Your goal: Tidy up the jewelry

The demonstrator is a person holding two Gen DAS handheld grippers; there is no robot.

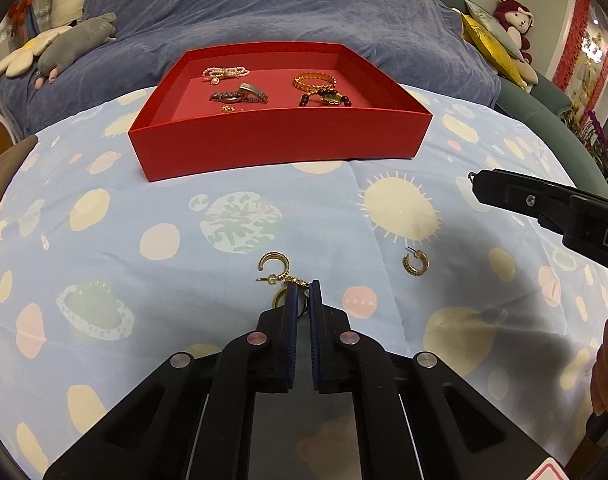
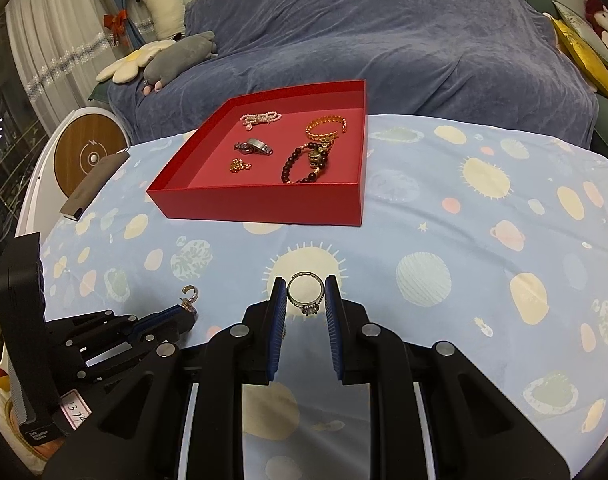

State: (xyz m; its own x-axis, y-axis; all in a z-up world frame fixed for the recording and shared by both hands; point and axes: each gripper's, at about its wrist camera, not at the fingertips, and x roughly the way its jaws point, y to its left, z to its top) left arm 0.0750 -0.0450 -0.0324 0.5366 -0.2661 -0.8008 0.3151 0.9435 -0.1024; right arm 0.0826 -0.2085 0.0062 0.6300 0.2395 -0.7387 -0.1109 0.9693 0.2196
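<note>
Left wrist view shows the left claw (image 1: 303, 286) pressed together at the desk, with a gold hoop earring (image 1: 282, 298) pinched or trapped at its tips; the pads hide part of it, so I cannot tell how firm the hold is. Another gold hoop (image 1: 275, 266) lies just beyond the tips, touching or nearly touching the first. A third hoop (image 1: 415, 265) lies off to the right on the blue spotted cloth (image 1: 104, 240). To do this step well, I think the left claw should lift slowly and straight up, so the neighbour hoop does not get dragged along. Then it should carry its hoop to the red tray (image 1: 280, 140) at the far side and let go low over the floor of the tray, away from the bracelets (image 1: 316, 82) already inside. Right wrist view shows what the first cannot: the right claw (image 2: 305, 294) pinches a silver ring (image 2: 306, 292) with a stone, held up above the cloth between its blue pads. It also shows the left claw from the side, low at the near left, and more of the tray's inside, with a small gold chain (image 2: 240, 165) and a dark bead bracelet (image 2: 304, 164).
</note>
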